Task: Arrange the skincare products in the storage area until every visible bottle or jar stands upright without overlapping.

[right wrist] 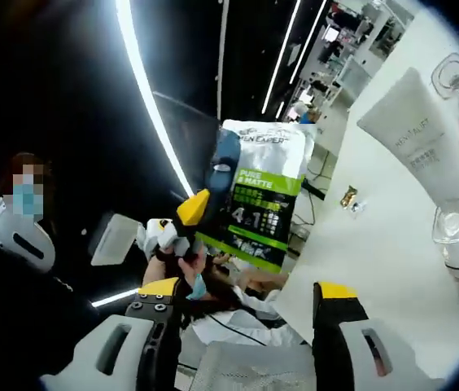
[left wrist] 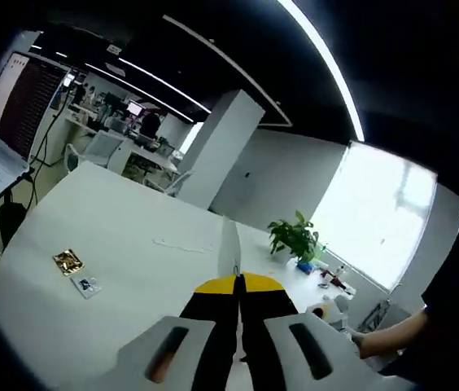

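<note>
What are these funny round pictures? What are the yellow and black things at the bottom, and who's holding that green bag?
A person holds a grabbing tool in each hand. Each tool carries a small camera looking along its own jaws. In the left gripper view, the left gripper has its jaws shut on a thin white edge, which looks like the green and white pouch seen face-on in the right gripper view. The right gripper is open and holds nothing. On the white table are a white tube, clear-capped bottles and a gold packet.
</note>
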